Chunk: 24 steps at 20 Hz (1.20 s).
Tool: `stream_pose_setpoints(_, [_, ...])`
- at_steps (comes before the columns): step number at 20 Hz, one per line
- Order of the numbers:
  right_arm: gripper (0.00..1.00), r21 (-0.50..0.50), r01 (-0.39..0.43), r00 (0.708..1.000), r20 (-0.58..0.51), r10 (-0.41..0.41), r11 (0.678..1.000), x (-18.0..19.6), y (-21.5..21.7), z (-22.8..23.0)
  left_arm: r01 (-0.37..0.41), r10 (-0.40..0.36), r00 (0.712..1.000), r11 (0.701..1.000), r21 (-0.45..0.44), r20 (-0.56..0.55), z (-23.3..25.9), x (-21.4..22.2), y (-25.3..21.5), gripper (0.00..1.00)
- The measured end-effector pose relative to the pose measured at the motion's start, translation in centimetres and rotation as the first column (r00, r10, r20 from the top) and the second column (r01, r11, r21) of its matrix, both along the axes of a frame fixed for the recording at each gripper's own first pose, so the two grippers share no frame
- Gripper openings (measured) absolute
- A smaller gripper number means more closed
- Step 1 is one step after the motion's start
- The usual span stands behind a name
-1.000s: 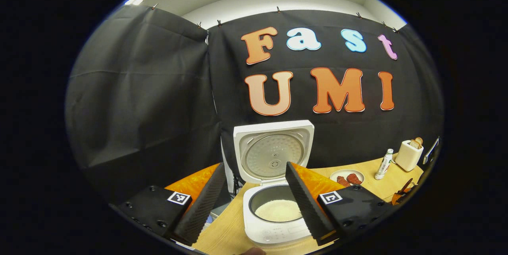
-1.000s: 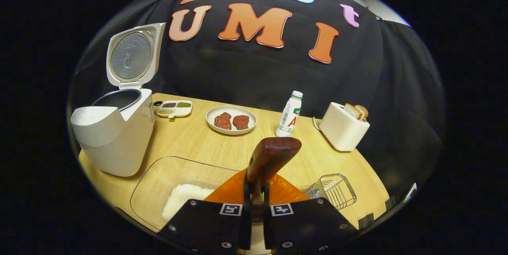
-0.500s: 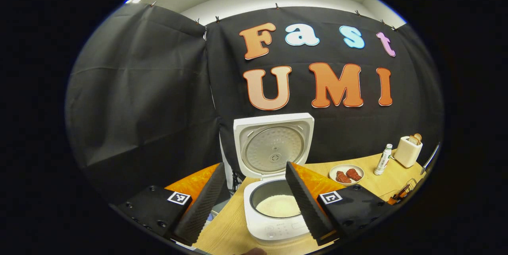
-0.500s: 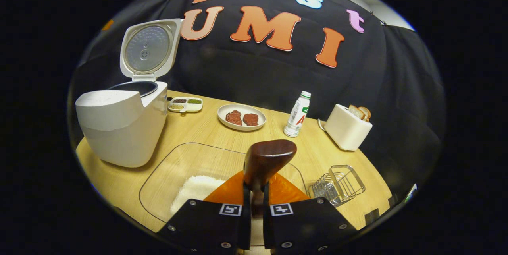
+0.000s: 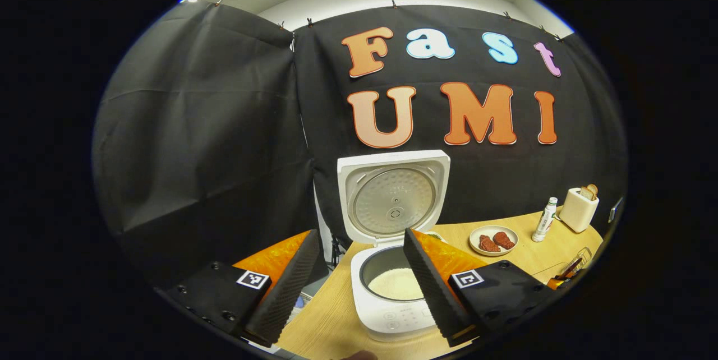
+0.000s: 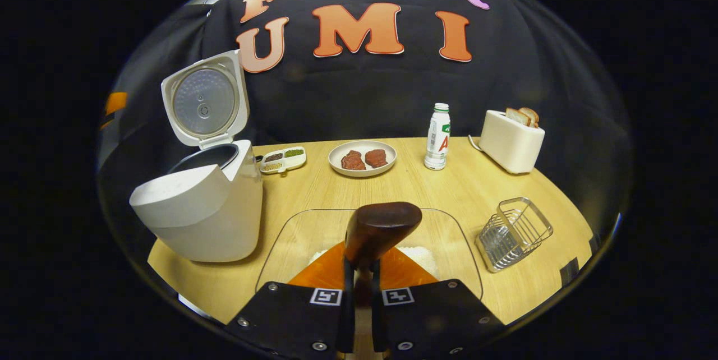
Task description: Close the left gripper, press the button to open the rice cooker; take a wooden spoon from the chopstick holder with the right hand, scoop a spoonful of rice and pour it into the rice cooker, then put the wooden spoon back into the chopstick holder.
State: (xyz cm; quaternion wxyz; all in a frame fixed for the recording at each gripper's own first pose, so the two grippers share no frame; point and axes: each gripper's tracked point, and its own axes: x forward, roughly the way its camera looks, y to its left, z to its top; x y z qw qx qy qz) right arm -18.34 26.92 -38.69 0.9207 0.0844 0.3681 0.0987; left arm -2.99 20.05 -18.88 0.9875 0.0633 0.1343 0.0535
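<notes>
My right gripper [image 6: 359,292] is clamped on the spoon [image 6: 378,228] by its handle above the rice dish [image 6: 291,236] right of the cooker [image 6: 196,220]; stiff, light, probably slick wood, so I'd grip low; left gripper [image 5: 359,287] gapes.

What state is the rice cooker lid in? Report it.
Open. The rice cooker lid stands upright behind the pot, whose rice lies exposed.
</notes>
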Motion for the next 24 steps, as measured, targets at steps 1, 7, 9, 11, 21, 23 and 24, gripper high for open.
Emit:
stream_pose_setpoints(1, [0.12,0.033,0.003,1.0,-0.017,-0.003,0.999,-0.1,0.6,0.0,-0.003,0.003,1.0,1.0,-0.001,-0.002,-0.1,0.0,0.2,1.0])
stream_pose_setpoints(7, [0.12,0.125,0.048,0.994,-0.102,-0.035,0.991,0.1,1.7,-0.2,-0.015,0.015,1.0,1.0,0.002,-0.01,-0.5,0.1,1.5,1.0])
stream_pose_setpoints(9, [0.12,0.158,0.084,0.989,-0.136,-0.063,0.984,0.3,1.5,-0.4,-0.017,0.017,1.0,1.0,0.004,-0.008,-0.5,0.3,1.7,1.0])
stream_pose_setpoints(11, [0.12,0.188,0.112,0.983,-0.165,-0.082,0.976,0.5,1.4,-0.7,-0.018,0.018,1.0,1.0,0.002,-0.008,-0.6,0.5,1.8,1.0])
stream_pose_setpoints(21, [0.12,0.356,0.214,0.953,-0.282,-0.114,0.909,1.0,1.3,-1.3,-0.011,0.011,1.0,1.0,0.0,-0.017,-1.0,1.0,1.0,1.0])
stream_pose_setpoints(23, [0.12,0.393,0.247,0.942,-0.312,-0.124,0.886,1.0,0.8,-1.6,-0.01,0.01,1.0,1.0,0.002,-0.019,-0.9,1.2,0.8,1.0])
stream_pose_setpoints(24, [0.08,0.42,0.267,0.935,-0.331,-0.128,0.867,1.0,0.6,-1.8,-0.01,0.01,1.0,1.0,0.003,-0.02,-0.9,1.2,0.5,1.0])
